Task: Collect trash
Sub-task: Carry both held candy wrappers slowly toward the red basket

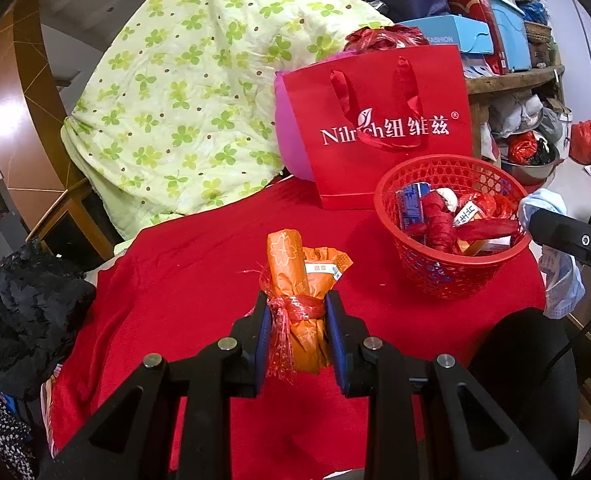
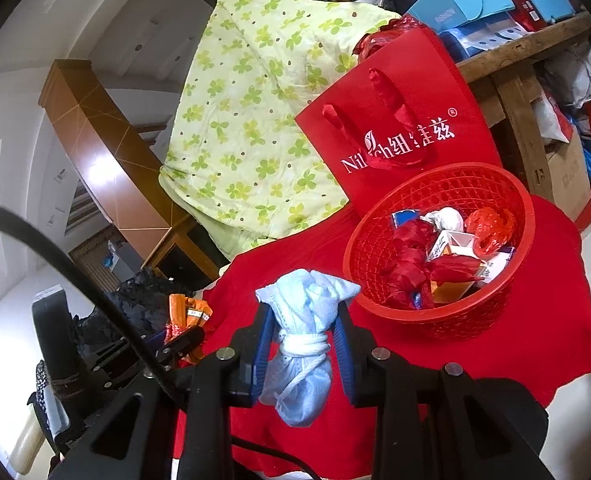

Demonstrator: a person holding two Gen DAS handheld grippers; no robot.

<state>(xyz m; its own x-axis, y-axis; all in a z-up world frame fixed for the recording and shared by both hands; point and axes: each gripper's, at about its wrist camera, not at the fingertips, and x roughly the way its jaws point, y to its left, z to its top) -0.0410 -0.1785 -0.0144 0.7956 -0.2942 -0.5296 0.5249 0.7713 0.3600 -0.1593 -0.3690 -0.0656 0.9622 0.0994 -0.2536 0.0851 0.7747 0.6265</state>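
My left gripper (image 1: 298,308) is shut on an orange wrapper bundle (image 1: 295,276) tied with red plastic, held above the red cloth (image 1: 199,280). My right gripper (image 2: 305,320) is shut on a light blue bundle (image 2: 303,320) tied with white string; the bundle also shows at the right edge of the left wrist view (image 1: 559,280). A red mesh basket (image 1: 423,264) holding several pieces of trash stands to the right in the left wrist view and ahead-right in the right wrist view (image 2: 375,256). The orange bundle also shows in the right wrist view (image 2: 187,312).
A red Nilrich paper bag (image 1: 379,128) stands behind the basket. A green clover-print quilt (image 1: 183,92) is heaped at the back left. Black cloth (image 1: 23,304) lies at the left. Cluttered shelves (image 1: 515,80) are at the back right.
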